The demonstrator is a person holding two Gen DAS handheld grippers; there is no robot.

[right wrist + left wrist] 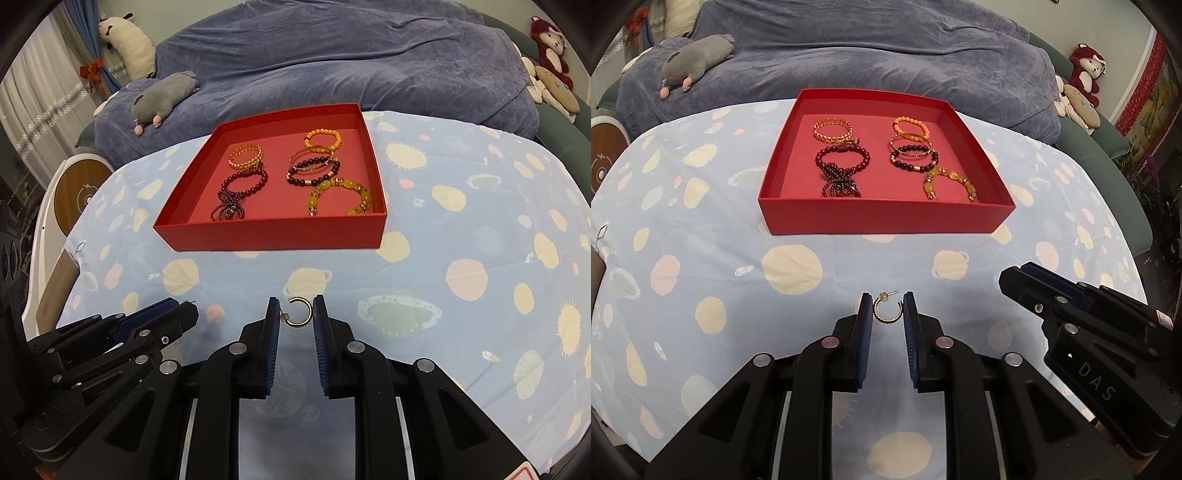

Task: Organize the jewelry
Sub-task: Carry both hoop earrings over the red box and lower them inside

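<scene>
Two small gold hoop earrings in play, one per gripper. Left gripper [887, 308]: fingers drawn in narrow, pinching a hoop earring [886, 312] at the very tips, post and backing sticking up and outward. Right gripper [294, 310]: same narrow set, clamped on the second hoop earring [300, 312], open side of the hoop toward the left finger. Both held above the counter [701, 258], which is draped in a pale blue planet-print cloth. Red box [882, 218] sits further out on the counter, near the bed, well apart from both grippers; its floor already carries beaded bracelets [844, 158] in two loose columns, front-centre strip bare. Judged step: carry both earrings to the box. Risks: each hoop is caught only by its rim at the fingertip edge, so a jolt or a slight easing could let it twist out and drop onto the patterned cloth, where a small gold thing would be hard to find. The grippers sit close side by side; converging on the box could knock one against the other. A release too high may bounce an earring into the bracelets and tangle it.
</scene>
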